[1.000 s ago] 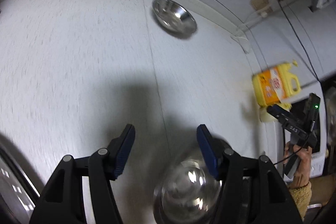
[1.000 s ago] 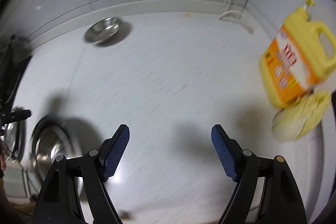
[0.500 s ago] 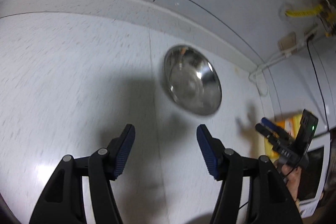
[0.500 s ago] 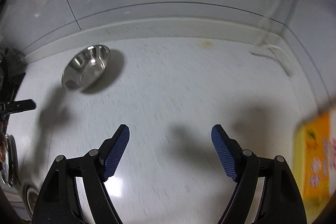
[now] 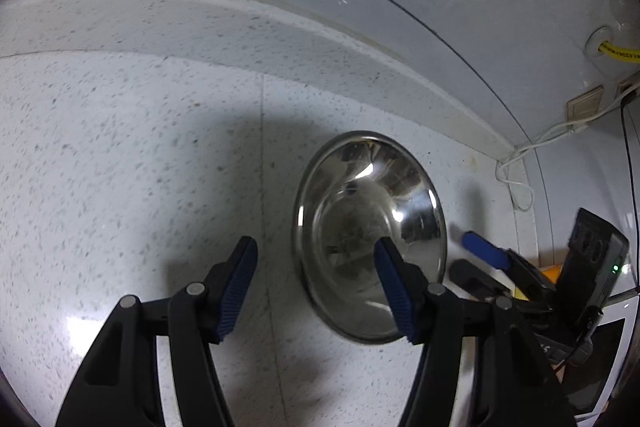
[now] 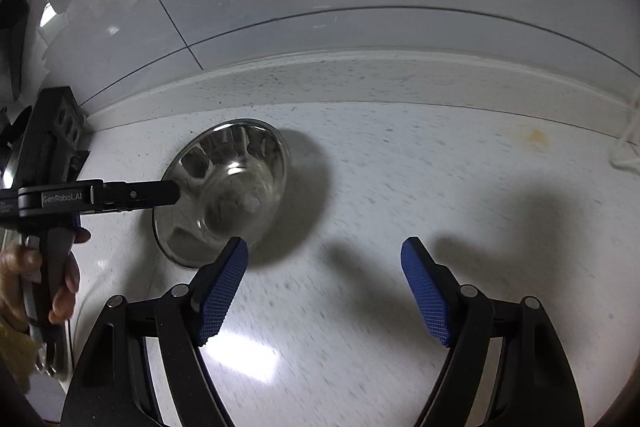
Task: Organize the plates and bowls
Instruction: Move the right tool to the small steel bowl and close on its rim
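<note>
A shiny steel bowl [image 5: 370,227] sits upright on the white speckled counter near the back wall; it also shows in the right wrist view [image 6: 228,187]. My left gripper [image 5: 316,287] is open and empty, its right finger over the bowl's near left rim; in the right wrist view the left gripper [image 6: 120,195] reaches the bowl's left edge from the side. My right gripper [image 6: 324,287] is open and empty, just right of the bowl, its left finger close to the rim. It appears in the left wrist view [image 5: 476,259] right of the bowl.
The counter [image 6: 400,187] ends at a raised backsplash and tiled wall. A white cable [image 5: 520,163] and a wall socket [image 5: 584,105] are at the right in the left wrist view. A hand [image 6: 24,279] holds the left gripper.
Both grippers have moved forward toward the back wall and closed in on the bowl, which is now much larger in both views. The yellow bottle and the other bowl have left view.
</note>
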`<state>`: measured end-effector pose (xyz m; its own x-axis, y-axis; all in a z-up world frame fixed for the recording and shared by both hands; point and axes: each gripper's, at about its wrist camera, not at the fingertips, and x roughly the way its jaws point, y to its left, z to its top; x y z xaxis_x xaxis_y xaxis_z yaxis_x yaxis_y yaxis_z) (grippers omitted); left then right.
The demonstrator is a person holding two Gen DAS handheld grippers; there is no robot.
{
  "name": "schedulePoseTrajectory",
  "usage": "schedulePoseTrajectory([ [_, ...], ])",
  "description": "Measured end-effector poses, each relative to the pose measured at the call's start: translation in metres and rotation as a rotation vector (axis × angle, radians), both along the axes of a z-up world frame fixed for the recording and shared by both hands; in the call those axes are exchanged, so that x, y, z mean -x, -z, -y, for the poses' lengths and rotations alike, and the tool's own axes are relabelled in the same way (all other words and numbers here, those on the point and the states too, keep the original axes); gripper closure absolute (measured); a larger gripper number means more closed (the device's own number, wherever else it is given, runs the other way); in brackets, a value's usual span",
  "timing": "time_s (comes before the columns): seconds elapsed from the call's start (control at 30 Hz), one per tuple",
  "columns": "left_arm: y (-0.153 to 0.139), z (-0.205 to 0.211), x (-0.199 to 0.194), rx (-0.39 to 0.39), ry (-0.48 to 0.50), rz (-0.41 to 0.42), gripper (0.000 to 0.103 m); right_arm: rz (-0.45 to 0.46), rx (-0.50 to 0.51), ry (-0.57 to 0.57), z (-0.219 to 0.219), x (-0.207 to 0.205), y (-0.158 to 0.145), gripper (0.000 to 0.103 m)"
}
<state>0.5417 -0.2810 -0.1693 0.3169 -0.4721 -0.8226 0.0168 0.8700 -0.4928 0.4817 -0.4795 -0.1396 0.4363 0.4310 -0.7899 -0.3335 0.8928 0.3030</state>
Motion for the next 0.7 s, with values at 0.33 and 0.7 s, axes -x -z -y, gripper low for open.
schedulePoseTrajectory([
  [0.33, 0.009, -0.003, -0.012, 0.070, -0.016, -0.051, 0.075, -0.059, -0.087, -0.013, -0.019, -0.017, 0.020, 0.091],
  [0.7, 0.015, 0.012, 0.009, 0.107, 0.046, -0.070, 0.095, -0.049, -0.095, -0.015, -0.008, 0.000, 0.008, 0.093],
])
